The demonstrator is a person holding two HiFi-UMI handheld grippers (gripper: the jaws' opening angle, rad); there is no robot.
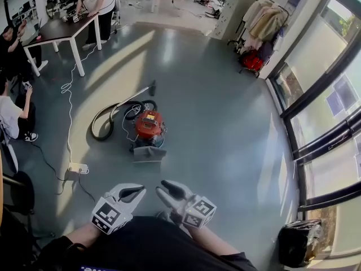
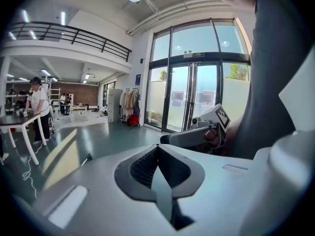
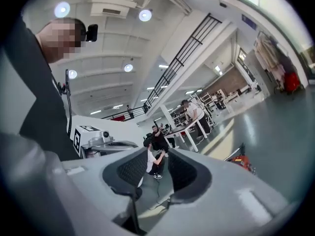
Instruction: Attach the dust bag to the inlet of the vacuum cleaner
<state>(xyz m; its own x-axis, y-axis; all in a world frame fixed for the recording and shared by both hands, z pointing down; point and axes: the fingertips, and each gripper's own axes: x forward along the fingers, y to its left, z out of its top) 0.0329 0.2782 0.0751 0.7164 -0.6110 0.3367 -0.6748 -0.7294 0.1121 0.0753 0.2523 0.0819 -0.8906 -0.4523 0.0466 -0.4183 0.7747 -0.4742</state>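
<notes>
The red vacuum cleaner (image 1: 149,125) stands on the grey floor ahead of me, its dark hose (image 1: 103,123) curled to its left. A grey rectangular piece (image 1: 149,153) lies against its near side; I cannot tell whether it is the dust bag. Both grippers are held close to my body, far from the vacuum. My left gripper (image 1: 131,193) (image 2: 157,149) is shut with nothing in it. My right gripper (image 1: 169,191) (image 3: 157,156) has a gap between its pads and holds nothing. The vacuum (image 3: 241,161) shows small in the right gripper view.
A white cable runs to a power strip (image 1: 79,168) left of the vacuum. A table (image 1: 62,30) with people stands far left, and a person (image 1: 11,114) sits at the left edge. A clothes rack (image 1: 262,24) and glass wall are right; a black bag (image 1: 296,241) sits near right.
</notes>
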